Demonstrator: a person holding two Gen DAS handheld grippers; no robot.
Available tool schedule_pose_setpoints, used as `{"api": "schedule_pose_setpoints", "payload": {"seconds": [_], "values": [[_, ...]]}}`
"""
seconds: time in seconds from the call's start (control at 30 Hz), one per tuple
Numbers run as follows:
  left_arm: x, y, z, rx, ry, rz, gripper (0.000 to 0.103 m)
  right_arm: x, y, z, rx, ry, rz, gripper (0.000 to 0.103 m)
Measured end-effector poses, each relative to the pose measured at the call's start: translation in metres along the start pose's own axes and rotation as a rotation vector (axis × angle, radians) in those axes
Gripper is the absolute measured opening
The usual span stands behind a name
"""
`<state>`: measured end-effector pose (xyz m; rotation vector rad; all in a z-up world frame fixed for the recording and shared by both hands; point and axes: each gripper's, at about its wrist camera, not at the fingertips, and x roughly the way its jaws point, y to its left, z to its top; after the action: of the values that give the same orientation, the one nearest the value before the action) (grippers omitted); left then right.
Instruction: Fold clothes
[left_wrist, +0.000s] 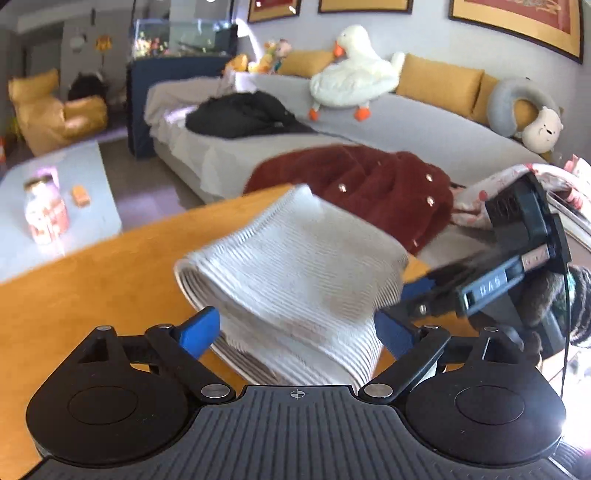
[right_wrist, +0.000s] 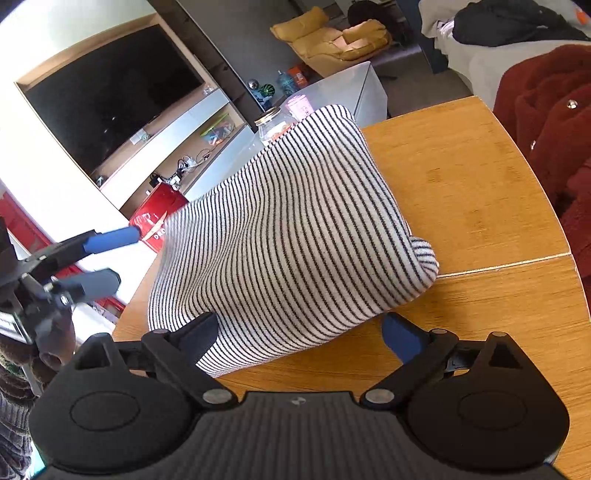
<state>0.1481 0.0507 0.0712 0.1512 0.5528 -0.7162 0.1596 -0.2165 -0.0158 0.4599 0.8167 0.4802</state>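
Striped garment (right_wrist: 288, 229) between wide right claw (right_wrist: 299, 338) fingers

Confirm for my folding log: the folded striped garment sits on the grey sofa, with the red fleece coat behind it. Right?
Not quite. The folded striped garment sits on the wooden table, not the sofa; the right wrist view shows it. The red fleece coat does lie behind it.

Folded garment (right_wrist: 288, 229) on table (right_wrist: 480, 192), sofa (left_wrist: 406, 125) behind.
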Motion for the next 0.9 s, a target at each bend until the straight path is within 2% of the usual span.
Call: {"api": "schedule_pose_setpoints", "payload": {"seconds": [0.1, 0.2, 0.3, 0.4, 0.47, 0.73, 0.9], "values": [[0.010, -0.002, 0.019, 0.087, -0.074, 0.041, 0.101, 0.005, -0.003, 0.000, 0.089, -0.014, 0.035, 0.097], [0.061, 0.012, 0.023, 0.081, 0.016, 0.049, 0.101, 0.010, -0.003, 0.000, 0.133, -0.025, 0.049, 0.093], [0.113, 0.044, 0.010, -0.081, 0.133, -0.010, 0.102, 0.010, -0.005, 0.003, 0.135, -0.022, 0.052, 0.087], [0.127, 0.079, -0.010, -0.345, 0.160, -0.151, 0.102, 0.010, -0.011, 0.007, 0.139, -0.011, 0.060, 0.085], [0.125, 0.090, -0.024, -0.421, 0.152, -0.197, 0.101, 0.012, -0.014, 0.014, 0.131, -0.002, 0.059, 0.085], [0.077, 0.061, -0.050, -0.405, 0.168, -0.215, 0.098, 0.027, -0.018, 0.053, 0.001, -0.022, -0.011, 0.083], [0.051, 0.021, -0.054, -0.322, 0.168, -0.234, 0.096, 0.031, -0.004, 0.060, -0.098, -0.050, -0.070, 0.083]]}}
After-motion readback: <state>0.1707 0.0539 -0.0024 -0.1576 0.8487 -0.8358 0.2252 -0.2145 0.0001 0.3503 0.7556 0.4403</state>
